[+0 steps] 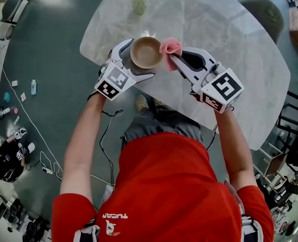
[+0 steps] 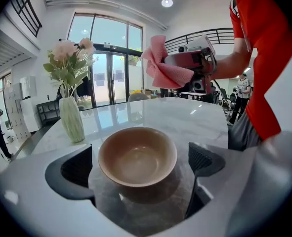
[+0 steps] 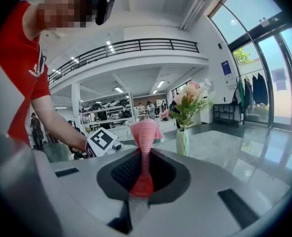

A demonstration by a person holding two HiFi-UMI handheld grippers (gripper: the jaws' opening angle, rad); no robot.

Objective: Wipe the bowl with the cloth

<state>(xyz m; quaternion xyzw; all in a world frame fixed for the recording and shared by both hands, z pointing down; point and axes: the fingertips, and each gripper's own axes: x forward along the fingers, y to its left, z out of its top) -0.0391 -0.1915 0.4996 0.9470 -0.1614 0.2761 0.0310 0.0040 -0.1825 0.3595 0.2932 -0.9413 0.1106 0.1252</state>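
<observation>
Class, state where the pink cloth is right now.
Head view: the pink cloth is pinched in the right gripper, just right of the bowl on the marble table.

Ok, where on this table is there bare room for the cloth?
The table is bare across its right half, from the vase round to the right gripper. A smaller patch lies left of the vase. The near edge is crowded: the bowl sits inside the open left gripper, the cloth beside it.

marble tbl [image 1: 214, 29], grey floor [image 1: 53, 44], glass doors [image 2: 106, 78]
</observation>
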